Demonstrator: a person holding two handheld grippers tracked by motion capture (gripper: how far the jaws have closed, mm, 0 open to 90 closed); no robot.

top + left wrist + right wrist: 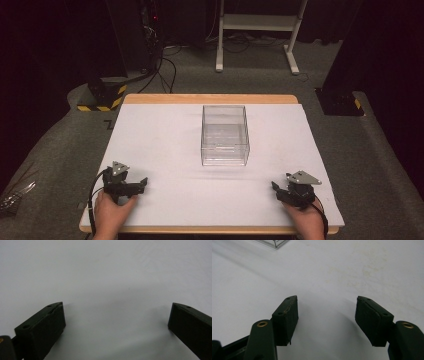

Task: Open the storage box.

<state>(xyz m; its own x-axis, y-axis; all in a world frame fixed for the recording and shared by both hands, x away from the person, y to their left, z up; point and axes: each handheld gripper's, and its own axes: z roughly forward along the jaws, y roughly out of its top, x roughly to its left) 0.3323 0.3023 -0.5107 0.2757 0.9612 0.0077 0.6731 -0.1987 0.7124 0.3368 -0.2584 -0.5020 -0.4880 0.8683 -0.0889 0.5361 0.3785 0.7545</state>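
The jaws of both grippers are spread apart, with nothing held between them. The left gripper (pixel 142 184) is seen in the high view near the front left corner of the desk (pixel 150 130), gripped by the person's left hand (pixel 111 210), its jaws turned toward the middle of the front edge. In the left gripper view the left gripper (pixel 116 315) is shown with a wide gap between its two black jaws, and bare white surface (pixel 105 272) lies under and beyond them. The right gripper (pixel 274 187) is seen near the front right corner, held by the right hand (pixel 306 216), a grey three-cornered plate on its top. In the right gripper view the right gripper (pixel 327 305) is shown with its jaws apart over the white surface, where faint yellowish stains (pixel 367 271) can be made out. A clear plastic box (pixel 225 135) is set upright at the middle of the desk, well apart from both grippers, and appears empty; one corner of the box (pixel 274 243) is caught at the top edge of the right gripper view. A strip of bare wood (pixel 210 98) is left showing along the far edge of the desk.
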